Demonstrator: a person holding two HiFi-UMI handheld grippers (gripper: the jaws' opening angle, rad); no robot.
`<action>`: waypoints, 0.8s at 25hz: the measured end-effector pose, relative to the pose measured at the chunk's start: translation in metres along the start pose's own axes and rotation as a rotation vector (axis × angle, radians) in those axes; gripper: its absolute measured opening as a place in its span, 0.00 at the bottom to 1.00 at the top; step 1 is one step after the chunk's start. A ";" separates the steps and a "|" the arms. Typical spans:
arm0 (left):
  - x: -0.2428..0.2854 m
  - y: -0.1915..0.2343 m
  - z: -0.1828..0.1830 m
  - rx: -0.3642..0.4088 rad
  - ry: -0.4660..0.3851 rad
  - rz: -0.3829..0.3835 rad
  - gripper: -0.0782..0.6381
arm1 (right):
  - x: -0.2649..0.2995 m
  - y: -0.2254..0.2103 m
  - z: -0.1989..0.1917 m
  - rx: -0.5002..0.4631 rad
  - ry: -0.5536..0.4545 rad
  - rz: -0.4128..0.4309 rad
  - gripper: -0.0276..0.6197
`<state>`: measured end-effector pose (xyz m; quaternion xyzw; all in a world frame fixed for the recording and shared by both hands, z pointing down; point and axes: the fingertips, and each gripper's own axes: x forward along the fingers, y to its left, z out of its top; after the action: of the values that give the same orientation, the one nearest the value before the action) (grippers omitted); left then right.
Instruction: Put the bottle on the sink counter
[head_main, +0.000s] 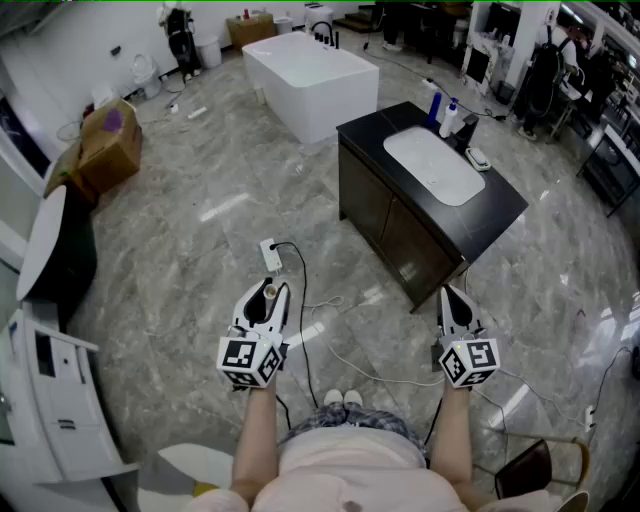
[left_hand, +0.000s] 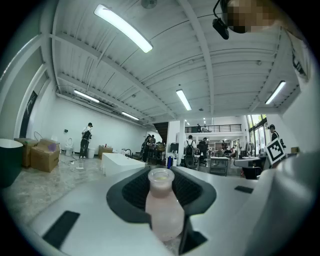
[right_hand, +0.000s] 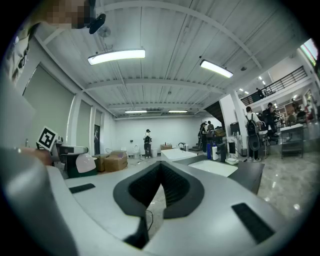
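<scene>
Distance is what your next move turns on: the small pale pink wide-mouthed bottle (left_hand: 162, 205) is clamped in your left gripper (head_main: 266, 300), low and close in front of you, while the black sink cabinet with its dark tabletop (head_main: 500, 205) and white inset basin (head_main: 435, 165) stands well apart from it, ahead and off to your right across the grey marble floor. Your right gripper (head_main: 452, 300) is the nearer of the two to that cabinet, but its jaws are closed on nothing, so the carrying falls to your left. In the left gripper view the bottle sits with its mouth up and its base down between the dark pads, and its long axis looks to run roughly with the jaws. You will likely need to walk it forward and swing right, then keep that axis upright as you set it on bare tabletop. The free strip beside the basin looks like the better landing, because a blue bottle (head_main: 436, 105) and a white bottle (head_main: 450, 118) already crowd the far end. No brand or label shows on your bottle, and the only print in view is the black-and-white square markers on the gripper cubes, which carry no words.
</scene>
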<state>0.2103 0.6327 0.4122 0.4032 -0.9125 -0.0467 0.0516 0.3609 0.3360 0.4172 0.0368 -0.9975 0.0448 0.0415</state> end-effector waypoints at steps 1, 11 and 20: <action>0.000 0.000 -0.001 -0.001 0.000 -0.002 0.31 | 0.000 0.000 -0.001 0.001 -0.001 -0.002 0.06; 0.012 -0.001 -0.004 -0.010 0.001 -0.014 0.31 | 0.003 -0.004 -0.003 0.014 -0.003 -0.006 0.06; 0.025 0.006 -0.006 -0.013 0.007 -0.022 0.31 | 0.020 -0.001 -0.005 0.027 -0.011 -0.002 0.06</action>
<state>0.1895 0.6180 0.4204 0.4131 -0.9074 -0.0519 0.0569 0.3420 0.3343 0.4243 0.0386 -0.9969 0.0580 0.0358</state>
